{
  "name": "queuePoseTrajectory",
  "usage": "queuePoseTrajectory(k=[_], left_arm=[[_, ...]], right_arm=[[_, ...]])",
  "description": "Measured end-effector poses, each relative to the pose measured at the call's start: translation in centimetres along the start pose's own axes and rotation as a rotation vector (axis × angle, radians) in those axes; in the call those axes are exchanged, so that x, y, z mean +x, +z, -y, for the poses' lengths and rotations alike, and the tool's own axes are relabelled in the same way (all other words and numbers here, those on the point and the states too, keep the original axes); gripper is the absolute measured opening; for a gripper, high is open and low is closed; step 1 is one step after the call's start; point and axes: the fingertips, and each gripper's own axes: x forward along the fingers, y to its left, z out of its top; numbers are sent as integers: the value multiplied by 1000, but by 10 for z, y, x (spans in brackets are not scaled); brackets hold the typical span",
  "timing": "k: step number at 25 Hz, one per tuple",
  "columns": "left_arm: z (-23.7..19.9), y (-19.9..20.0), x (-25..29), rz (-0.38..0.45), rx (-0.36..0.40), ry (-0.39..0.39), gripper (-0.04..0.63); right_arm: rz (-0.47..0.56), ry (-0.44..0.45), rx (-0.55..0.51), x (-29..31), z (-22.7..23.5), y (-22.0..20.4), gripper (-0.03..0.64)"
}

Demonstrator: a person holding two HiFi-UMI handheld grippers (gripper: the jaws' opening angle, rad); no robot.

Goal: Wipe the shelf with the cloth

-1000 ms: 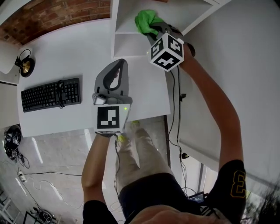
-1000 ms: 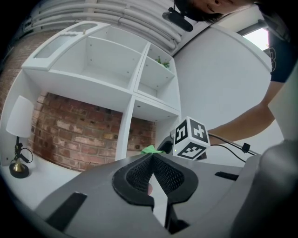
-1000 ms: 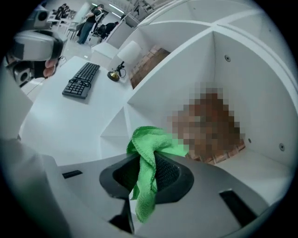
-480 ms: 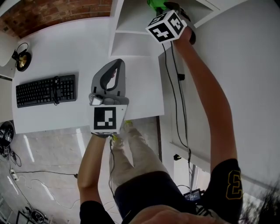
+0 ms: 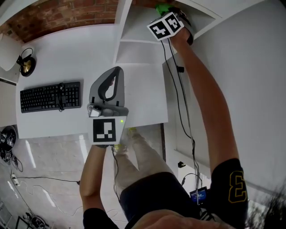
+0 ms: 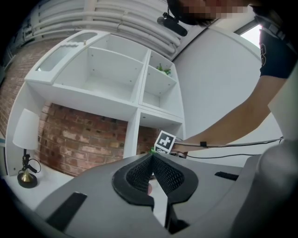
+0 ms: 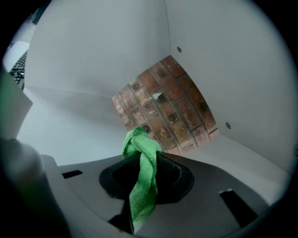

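My right gripper reaches into the lower compartment of the white shelf unit, with its marker cube facing the head camera. It is shut on the green cloth, which bunches out past the jaw tips and trails back between them. In the head view only a bit of the cloth shows beyond the cube. The compartment's white floor and brick back lie just ahead. My left gripper hovers over the desk, shut and empty, pointing at the shelf unit.
A black keyboard and a small brass lamp sit on the white desk. A small green plant stands in an upper compartment. A white wall is to the right. Cables hang by the desk edge.
The right gripper has carried the cloth farther back and deeper into the shelf compartment. The left gripper has barely shifted over the desk.
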Motion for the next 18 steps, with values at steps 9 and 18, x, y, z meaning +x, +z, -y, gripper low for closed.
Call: queuePoseTrajectory(k=[9, 18], left_arm=[[4, 8, 37, -2, 11, -17, 18], [-3, -7, 56, -2, -26, 7, 18]], right_arm=[[-36, 70, -164, 33, -15, -4, 63], [-124, 208, -627, 47, -44, -23, 63]])
